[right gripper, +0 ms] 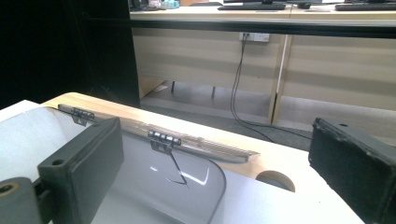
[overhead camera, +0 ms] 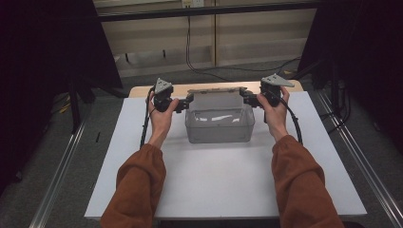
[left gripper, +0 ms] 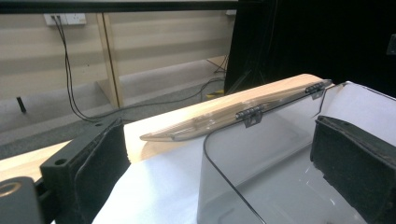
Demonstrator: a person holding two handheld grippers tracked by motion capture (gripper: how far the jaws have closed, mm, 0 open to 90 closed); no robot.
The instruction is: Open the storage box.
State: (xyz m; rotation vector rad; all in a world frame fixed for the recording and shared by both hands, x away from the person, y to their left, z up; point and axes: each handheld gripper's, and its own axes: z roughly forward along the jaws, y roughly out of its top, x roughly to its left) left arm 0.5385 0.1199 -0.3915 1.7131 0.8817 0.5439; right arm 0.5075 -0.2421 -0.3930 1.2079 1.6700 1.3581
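Clear plastic box [overhead camera: 219, 124] sits at the far middle of the white desk [overhead camera: 223, 180], lid open. Left tool [overhead camera: 183, 105] and right tool [overhead camera: 248, 99] flank it, both wide open, gripping nothing.

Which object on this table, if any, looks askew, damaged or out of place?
Nothing stands out. The clear box sits square on the white sheet, its hinged lid laid open flat behind it, hinges intact. The left claw and right claw stand open at its two ends.
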